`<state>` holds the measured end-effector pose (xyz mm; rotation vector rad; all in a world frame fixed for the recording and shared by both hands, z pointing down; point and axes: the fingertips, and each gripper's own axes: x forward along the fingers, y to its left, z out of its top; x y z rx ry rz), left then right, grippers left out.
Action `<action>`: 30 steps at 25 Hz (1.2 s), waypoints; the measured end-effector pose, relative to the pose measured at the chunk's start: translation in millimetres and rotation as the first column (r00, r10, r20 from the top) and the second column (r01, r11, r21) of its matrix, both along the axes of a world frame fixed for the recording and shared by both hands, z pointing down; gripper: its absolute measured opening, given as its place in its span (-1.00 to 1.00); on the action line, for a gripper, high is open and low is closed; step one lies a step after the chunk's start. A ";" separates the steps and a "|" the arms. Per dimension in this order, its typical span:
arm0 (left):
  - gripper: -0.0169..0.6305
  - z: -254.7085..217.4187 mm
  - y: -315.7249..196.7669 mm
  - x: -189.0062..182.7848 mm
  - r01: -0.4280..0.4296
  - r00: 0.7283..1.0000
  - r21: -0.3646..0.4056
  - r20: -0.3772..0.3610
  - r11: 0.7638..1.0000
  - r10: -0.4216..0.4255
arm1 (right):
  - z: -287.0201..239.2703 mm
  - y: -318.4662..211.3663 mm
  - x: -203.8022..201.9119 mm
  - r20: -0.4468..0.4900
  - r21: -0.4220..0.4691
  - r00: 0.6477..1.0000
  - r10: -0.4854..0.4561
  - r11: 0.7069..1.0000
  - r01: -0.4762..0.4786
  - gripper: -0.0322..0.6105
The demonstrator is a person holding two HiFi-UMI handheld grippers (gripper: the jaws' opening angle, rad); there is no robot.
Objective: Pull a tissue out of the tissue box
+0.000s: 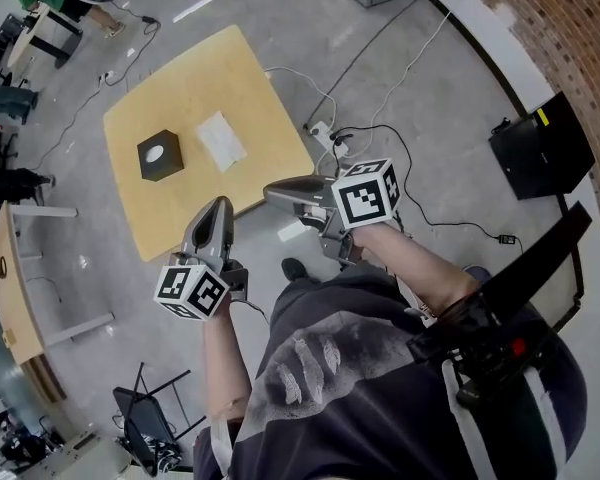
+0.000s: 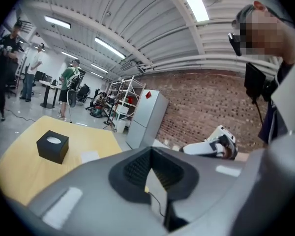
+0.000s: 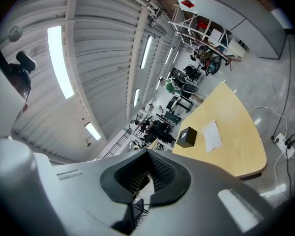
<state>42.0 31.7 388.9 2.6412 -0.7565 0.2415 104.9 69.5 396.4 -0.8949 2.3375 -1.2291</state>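
Tissue box [image 1: 159, 154] on desk [image 1: 185, 83], one tissue [image 1: 221, 139] flat beside it: pull apparently done, nothing left. Left gripper [image 1: 220, 204], right gripper [image 1: 271, 193]: jaws together, empty, clear of the desk

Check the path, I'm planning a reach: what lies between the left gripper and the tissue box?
Head view: only bare table between left gripper and tissue box.

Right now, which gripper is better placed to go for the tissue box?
Left, probably. In the head view the left gripper sits nearer the black tissue box. The right gripper is farther off, on the side where the white sheet lies. Both are shut and empty.
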 end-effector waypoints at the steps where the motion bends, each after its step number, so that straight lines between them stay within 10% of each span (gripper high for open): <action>1: -0.95 -0.4 4.0 -0.3 0.012 1.000 0.001 0.006 1.000 -0.012 | 0.5 1.5 1.4 0.004 0.002 1.000 -0.010 1.000 0.010 -0.91; 15: -0.95 -29.7 48.9 -47.4 0.083 0.997 0.061 -0.013 0.995 -0.082 | -21.8 18.7 -48.9 -0.018 0.074 0.996 -0.093 0.993 0.094 -0.91; 30: -0.95 -41.9 132.0 -205.7 0.195 0.974 0.075 -0.133 0.978 -0.184 | -40.0 95.6 -222.2 -0.129 0.103 0.980 -0.152 0.981 0.166 -0.90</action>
